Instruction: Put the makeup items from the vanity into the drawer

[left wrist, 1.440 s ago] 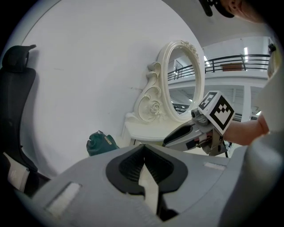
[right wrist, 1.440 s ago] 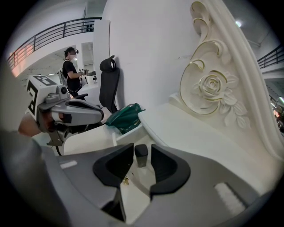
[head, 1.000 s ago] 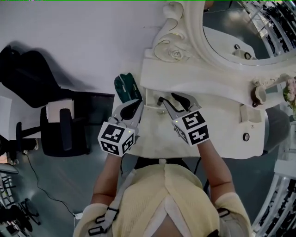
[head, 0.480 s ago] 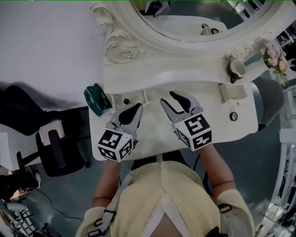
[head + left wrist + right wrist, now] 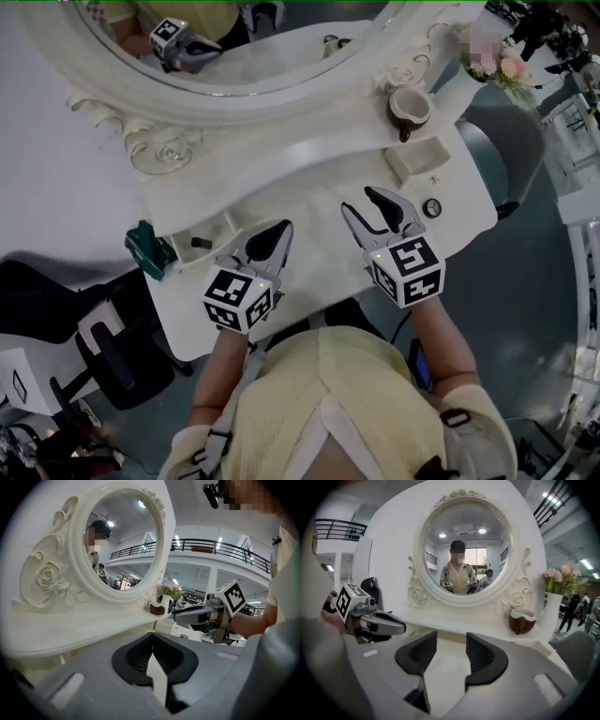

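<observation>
On the white vanity top point(image 5: 319, 272) a small round compact point(image 5: 431, 207) lies just right of my right gripper point(image 5: 380, 202). A white box point(image 5: 419, 161) and a brown pot point(image 5: 410, 108) stand behind it. My right gripper point(image 5: 451, 637) is open and its jaws have just been opening, with nothing between them. My left gripper point(image 5: 279, 232) hovers over the middle of the top. In its own view the left gripper point(image 5: 153, 637) is shut and empty. A small dark item point(image 5: 201, 243) lies at the far left.
The oval mirror point(image 5: 216, 56) in its carved white frame rises behind the top. A green object point(image 5: 148, 250) hangs at the vanity's left end. Pink flowers point(image 5: 506, 66) stand at the right. A dark office chair point(image 5: 103, 352) is on the floor to the left.
Both grippers have moved to the right along the vanity top, and the view has swung with them. The right jaws stand wider apart than before. The left jaws stay shut.
</observation>
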Demonstrator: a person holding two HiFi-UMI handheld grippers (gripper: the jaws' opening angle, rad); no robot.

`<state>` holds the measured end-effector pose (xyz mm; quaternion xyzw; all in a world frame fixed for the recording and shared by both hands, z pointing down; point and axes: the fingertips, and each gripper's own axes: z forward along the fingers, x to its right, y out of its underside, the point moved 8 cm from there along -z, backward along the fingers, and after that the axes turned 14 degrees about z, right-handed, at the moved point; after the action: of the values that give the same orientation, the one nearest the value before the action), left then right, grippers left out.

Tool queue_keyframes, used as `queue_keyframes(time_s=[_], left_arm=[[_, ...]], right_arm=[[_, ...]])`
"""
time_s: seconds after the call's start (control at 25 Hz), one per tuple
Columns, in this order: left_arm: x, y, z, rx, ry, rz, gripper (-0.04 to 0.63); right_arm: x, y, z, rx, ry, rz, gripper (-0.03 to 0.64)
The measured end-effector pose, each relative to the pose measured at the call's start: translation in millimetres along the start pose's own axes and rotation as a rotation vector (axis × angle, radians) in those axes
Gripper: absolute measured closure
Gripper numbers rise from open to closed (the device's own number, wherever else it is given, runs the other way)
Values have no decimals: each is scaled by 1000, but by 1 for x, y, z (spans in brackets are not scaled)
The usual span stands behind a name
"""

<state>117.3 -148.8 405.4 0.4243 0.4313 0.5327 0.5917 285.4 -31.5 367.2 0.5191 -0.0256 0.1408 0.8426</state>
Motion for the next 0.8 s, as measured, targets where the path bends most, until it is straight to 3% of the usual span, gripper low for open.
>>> queue_keyframes(time_s=[0.44, 0.8], left_arm=[[47, 2, 82, -58, 194, -13, 594], [74, 9, 135, -113, 260, -26, 594]], right_arm=[[113, 37, -57, -21, 277, 131, 414], [173, 67, -73, -82, 364, 216, 408]])
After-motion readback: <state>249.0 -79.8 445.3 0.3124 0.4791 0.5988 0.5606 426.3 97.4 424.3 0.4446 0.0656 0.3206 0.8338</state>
